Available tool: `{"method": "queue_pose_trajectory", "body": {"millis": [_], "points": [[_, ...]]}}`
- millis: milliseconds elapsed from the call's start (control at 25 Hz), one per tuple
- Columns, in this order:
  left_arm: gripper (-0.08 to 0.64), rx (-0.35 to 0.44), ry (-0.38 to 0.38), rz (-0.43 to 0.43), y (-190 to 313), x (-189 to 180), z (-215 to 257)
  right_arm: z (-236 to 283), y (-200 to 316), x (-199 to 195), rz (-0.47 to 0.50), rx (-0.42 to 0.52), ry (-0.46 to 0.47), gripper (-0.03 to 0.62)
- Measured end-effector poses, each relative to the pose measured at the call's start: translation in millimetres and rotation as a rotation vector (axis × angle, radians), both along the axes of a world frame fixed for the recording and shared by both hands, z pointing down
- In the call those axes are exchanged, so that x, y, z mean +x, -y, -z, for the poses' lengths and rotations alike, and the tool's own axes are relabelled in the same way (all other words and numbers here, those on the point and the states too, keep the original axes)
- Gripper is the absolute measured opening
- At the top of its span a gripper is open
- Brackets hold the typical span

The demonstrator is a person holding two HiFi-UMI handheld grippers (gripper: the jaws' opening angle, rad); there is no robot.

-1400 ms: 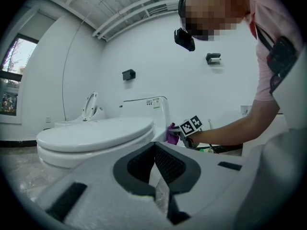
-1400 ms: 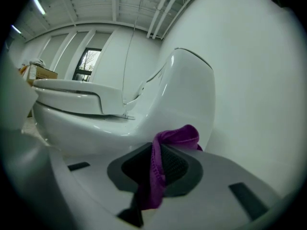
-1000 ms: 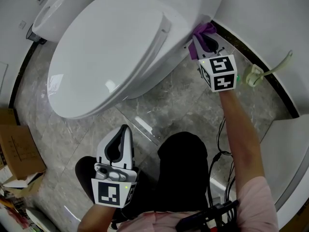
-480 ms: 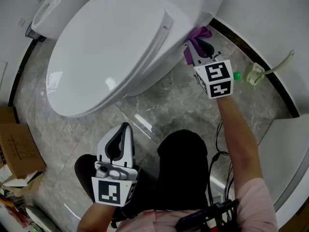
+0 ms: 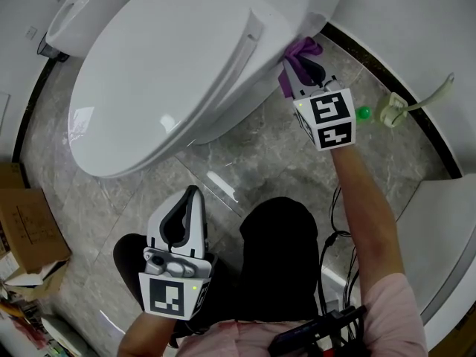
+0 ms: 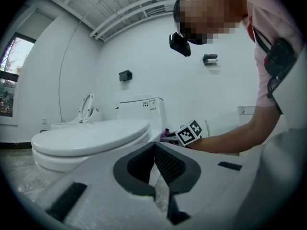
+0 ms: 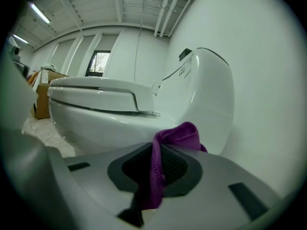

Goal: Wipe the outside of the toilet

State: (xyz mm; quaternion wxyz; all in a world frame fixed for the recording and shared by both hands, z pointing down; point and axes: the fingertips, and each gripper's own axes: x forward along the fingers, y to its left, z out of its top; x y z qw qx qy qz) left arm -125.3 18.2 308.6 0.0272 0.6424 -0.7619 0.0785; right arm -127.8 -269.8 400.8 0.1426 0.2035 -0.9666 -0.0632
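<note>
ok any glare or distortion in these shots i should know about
Head view: sharp, with glare patches on the toilet lid and the floor. Left gripper view: strong fisheye bend, dark corners, mosaic over the face. Right gripper view: same bend, a greenish cast, the cloth evenly lit.

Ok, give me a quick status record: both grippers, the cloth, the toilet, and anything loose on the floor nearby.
toilet: white, lid down
right gripper: shut on the purple cloth
purple cloth: bunched past the jaws, against the toilet's outer side below the seat hinge
left gripper: jaws together, nothing between them, held low by the person's knee, apart from the toilet
floor: grey marble tile; small green ball near the wall, beside the right gripper; cardboard box at far left
</note>
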Motion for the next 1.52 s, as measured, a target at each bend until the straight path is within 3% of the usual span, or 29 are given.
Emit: {"method": "queue_pose_trajectory", "body": {"millis": [560, 1040, 1520], "points": [[0.008, -0.078, -0.06, 0.078, -20.3, 6.4, 16.7, 0.5, 3.7, 0.2, -0.014, -0.085, 0.012, 0.057], [0.008, -0.02, -0.021, 0.089, -60.9, 3.3, -6.4, 1.8, -2.3, -1.1, -0.067, -0.078, 0.028, 0.055], [0.008, 0.045, -0.011, 0.079, -83.3, 1.7, 0.8, 4.7, -42.5, -9.8, -0.013, -0.084, 0.028, 0.055]]}}
